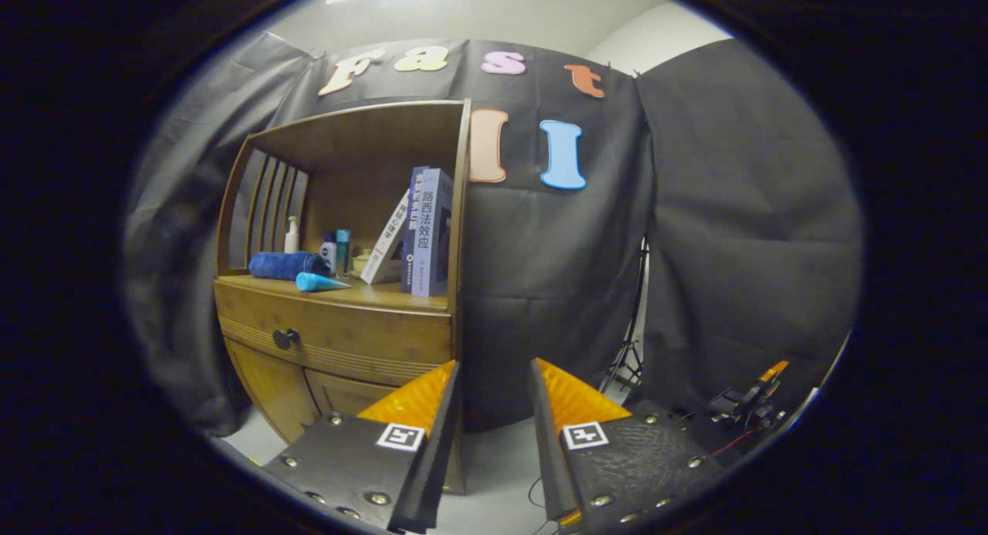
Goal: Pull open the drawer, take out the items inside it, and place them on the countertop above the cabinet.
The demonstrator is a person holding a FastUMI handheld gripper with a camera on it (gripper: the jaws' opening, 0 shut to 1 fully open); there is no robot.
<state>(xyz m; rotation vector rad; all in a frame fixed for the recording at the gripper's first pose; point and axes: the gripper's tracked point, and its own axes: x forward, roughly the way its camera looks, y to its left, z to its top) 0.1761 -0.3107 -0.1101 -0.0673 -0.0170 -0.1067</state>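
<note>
Hovering gripper (494,380) part-open, empty, wooden cabinet (340,342) left, drawer (332,338) shut, countertop (386,294) cluttered.

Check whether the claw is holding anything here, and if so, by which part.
Nothing is held. The claw is open with an empty gap between its fingers, well short of the closed drawer and its knob.

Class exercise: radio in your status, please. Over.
Gripper open, jaws empty. Drawer shut, knob ahead to the left. Nothing between.

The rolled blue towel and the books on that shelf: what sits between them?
In the gripper view, between the rolled blue towel and the books stand small bottles, with a light blue tube lying in front.
</note>
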